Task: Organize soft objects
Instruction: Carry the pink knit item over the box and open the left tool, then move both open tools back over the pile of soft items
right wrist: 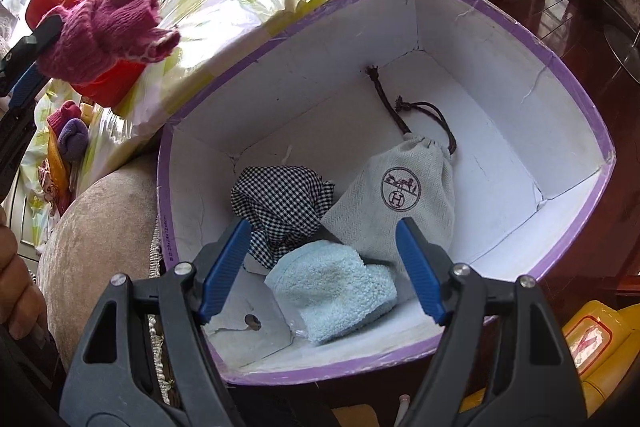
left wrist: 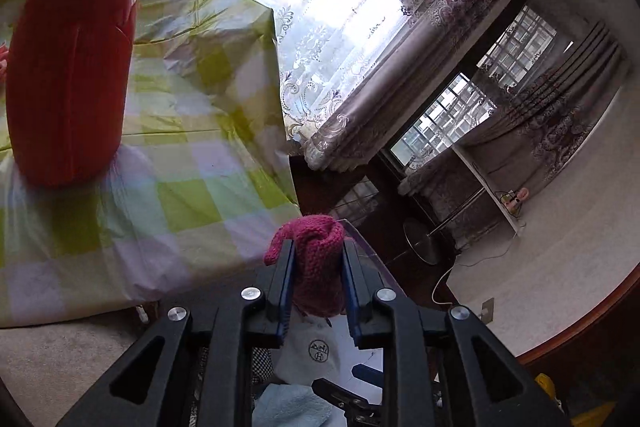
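A magenta knitted glove (left wrist: 318, 279) sits between the blue pads of my left gripper (left wrist: 318, 247), which is shut on it. In the right wrist view the glove (right wrist: 108, 31) hangs at upper left, outside the box and above its left rim. The white box with a purple rim (right wrist: 480, 39) holds a black-and-white checked cloth (right wrist: 280, 203), a grey drawstring pouch (right wrist: 400, 203) and a light blue towel (right wrist: 332, 291). My right gripper (right wrist: 322, 231) hovers over the box's near side, open, with nothing between its fingers.
A red bolster (left wrist: 68, 75) lies on a green checked sheet (left wrist: 192, 147) to the left. A purple sock (right wrist: 72, 139) and other small soft items lie beside a beige sofa arm (right wrist: 104, 227). A yellow object (right wrist: 592, 339) sits at lower right, on dark wooden floor.
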### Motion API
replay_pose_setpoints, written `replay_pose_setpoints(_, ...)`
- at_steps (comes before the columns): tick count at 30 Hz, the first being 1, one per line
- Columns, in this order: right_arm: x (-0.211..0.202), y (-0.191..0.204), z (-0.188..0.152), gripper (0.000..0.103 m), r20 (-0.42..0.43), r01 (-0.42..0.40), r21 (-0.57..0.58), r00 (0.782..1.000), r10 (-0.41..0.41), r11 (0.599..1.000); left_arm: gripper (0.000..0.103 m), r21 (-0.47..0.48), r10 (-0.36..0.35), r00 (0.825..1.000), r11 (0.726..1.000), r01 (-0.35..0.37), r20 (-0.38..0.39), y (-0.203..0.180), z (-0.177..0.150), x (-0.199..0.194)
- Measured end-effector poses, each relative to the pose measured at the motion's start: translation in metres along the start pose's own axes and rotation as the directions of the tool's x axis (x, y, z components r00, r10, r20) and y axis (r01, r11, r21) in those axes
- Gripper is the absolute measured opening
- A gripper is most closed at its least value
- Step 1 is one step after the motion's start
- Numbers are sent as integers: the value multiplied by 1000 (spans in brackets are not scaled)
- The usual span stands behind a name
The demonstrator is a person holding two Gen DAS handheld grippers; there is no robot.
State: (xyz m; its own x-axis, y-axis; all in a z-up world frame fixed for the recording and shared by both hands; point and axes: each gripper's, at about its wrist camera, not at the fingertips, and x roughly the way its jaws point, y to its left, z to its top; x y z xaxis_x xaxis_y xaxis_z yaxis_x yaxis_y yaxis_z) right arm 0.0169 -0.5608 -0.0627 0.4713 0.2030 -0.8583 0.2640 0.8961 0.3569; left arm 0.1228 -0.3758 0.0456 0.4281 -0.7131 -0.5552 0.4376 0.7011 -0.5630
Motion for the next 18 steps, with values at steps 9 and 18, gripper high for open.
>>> replay_pose_setpoints(9,5,3,0,78,-4,-46,5,999,46,999,44,-26,66,998,997,-67,-20,19,-10,-2)
replay_pose_setpoints(18,-5,36,9,78,50,-104,-41,993,106,994,44,5,172,983,985,-172,60,30,-11,-38)
